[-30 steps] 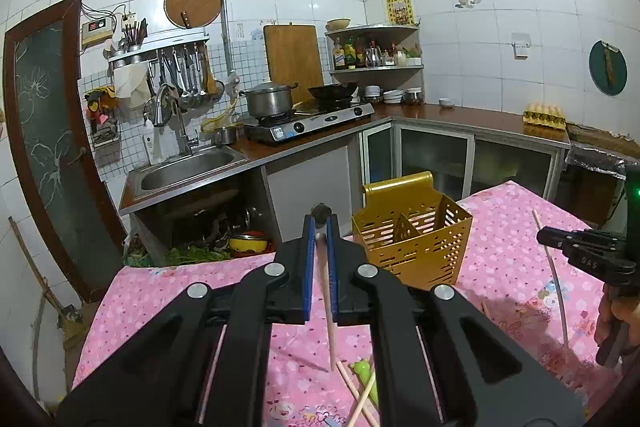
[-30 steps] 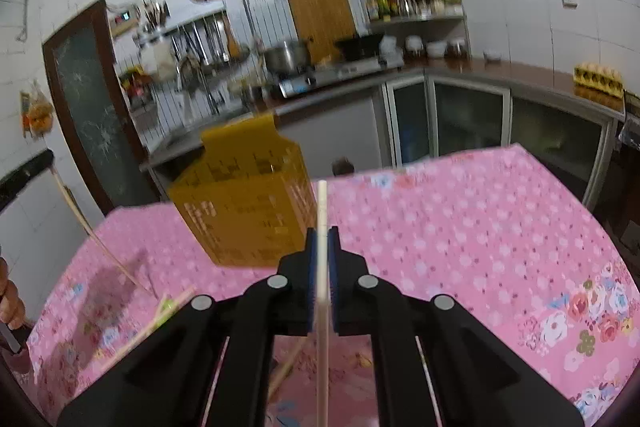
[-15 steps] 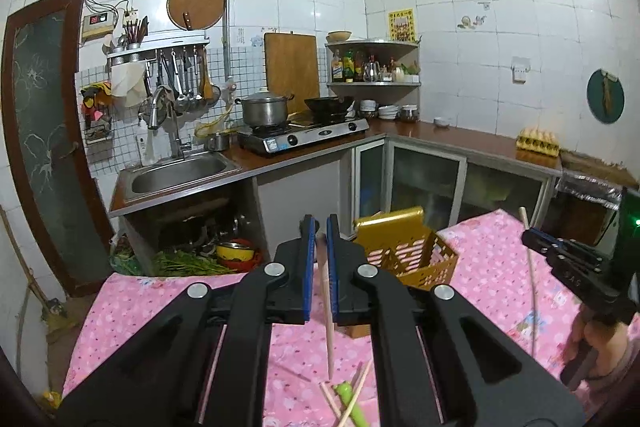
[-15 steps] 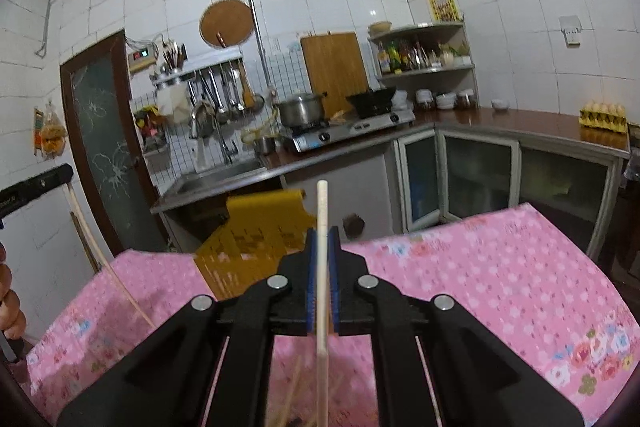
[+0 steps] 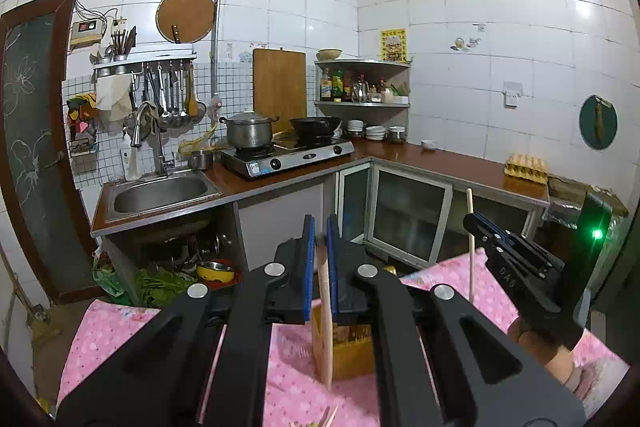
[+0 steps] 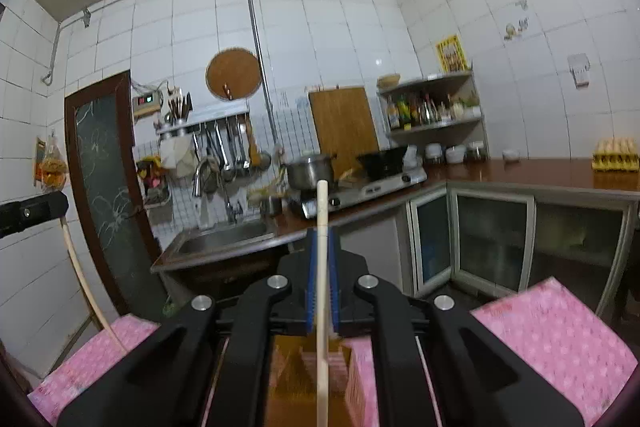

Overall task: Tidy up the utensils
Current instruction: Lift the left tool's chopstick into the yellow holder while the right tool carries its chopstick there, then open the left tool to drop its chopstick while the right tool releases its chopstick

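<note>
Chopsticks in both grippers, one each. Left gripper (image 5: 318, 247) jaws clamped on a chopstick (image 5: 326, 307) hanging near-upright, tip above the pink tabletop (image 5: 112, 331) just in front of the yellow utensil holder (image 5: 348, 347). Right gripper (image 6: 320, 259) jaws clamped on a second chopstick (image 6: 321, 291), held upright directly over the holder. Step in hand looks like carry-to-holder. Next move calls for lining each tip over a holder compartment, lowering, then releasing. More chopsticks lie loose on the tabletop, barely visible.

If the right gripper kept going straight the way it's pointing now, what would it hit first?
Probably the counter edge by the sink. The right gripper, shut on a chopstick, points about level, above the yellow basket; depth is unclear.
</note>
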`<state>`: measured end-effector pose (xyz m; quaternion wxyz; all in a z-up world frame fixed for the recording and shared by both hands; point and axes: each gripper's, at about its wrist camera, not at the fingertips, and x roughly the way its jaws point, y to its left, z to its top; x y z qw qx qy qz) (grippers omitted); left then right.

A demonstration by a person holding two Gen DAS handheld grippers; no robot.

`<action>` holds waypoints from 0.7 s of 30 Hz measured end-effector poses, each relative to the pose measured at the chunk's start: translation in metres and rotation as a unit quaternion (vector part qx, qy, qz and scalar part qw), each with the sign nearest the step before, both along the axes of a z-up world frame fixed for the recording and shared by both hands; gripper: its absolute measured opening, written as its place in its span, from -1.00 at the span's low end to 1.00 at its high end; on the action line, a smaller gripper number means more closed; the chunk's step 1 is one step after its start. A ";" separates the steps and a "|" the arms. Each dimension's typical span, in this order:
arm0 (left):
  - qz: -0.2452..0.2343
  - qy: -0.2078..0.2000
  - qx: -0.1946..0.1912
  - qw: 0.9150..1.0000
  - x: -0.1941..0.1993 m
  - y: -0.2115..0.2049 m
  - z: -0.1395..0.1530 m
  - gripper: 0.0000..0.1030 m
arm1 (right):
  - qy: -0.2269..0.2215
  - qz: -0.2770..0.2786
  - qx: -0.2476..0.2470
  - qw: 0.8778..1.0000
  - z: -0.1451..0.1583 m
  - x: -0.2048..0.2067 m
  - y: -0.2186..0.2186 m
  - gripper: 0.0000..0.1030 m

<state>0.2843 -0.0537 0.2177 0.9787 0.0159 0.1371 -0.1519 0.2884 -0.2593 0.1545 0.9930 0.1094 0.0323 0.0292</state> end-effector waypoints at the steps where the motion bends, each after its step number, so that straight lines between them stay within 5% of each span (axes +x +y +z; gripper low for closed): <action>1: 0.001 -0.001 -0.003 1.000 0.005 -0.003 0.002 -0.91 | -0.008 -0.003 -0.001 1.000 0.003 0.006 0.000 -0.88; 10: -0.004 -0.023 -0.030 0.999 0.051 -0.021 0.014 -0.91 | -0.059 -0.015 0.007 0.998 0.014 0.050 -0.002 -0.88; 21: 0.002 0.032 0.010 0.999 0.089 -0.035 -0.065 -0.91 | -0.044 -0.005 -0.028 0.999 -0.027 0.078 0.012 -0.88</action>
